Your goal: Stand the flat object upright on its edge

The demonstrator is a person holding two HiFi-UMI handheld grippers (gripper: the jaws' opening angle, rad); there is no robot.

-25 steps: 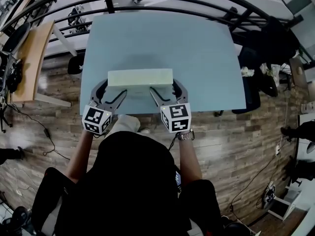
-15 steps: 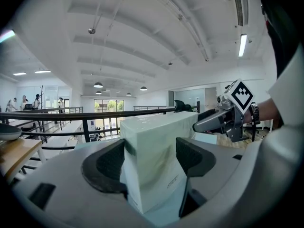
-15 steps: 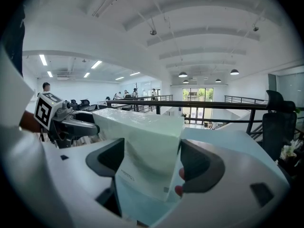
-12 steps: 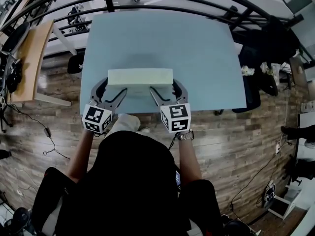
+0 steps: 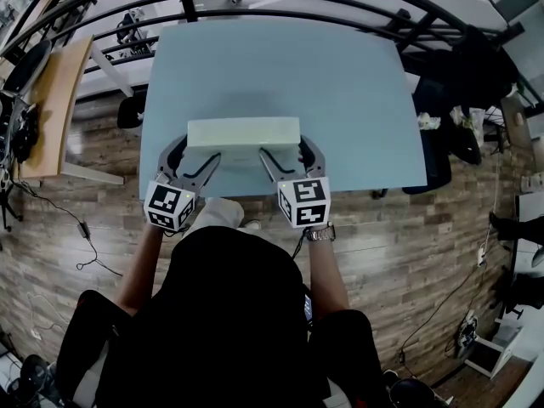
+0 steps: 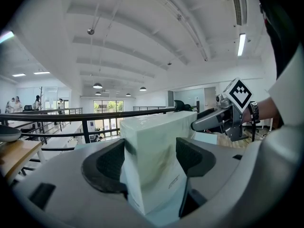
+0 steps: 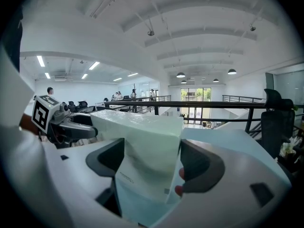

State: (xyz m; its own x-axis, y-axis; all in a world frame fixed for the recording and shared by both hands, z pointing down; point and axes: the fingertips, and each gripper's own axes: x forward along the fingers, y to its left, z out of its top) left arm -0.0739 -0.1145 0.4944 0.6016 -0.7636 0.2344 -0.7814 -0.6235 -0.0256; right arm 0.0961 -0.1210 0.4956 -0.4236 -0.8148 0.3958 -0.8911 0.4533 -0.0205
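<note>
The pale green flat rectangular box (image 5: 243, 133) is over the near edge of the light blue rectangular table (image 5: 280, 66), its long side running across. The grey left gripper (image 5: 197, 150) clamps the box's left end, and the grey right gripper (image 5: 283, 149) clamps its right end.

The print on the box (image 6: 152, 132) is too small to read; the left gripper (image 6: 152, 158) and right gripper (image 7: 154, 160) hide its lower corners.
</note>
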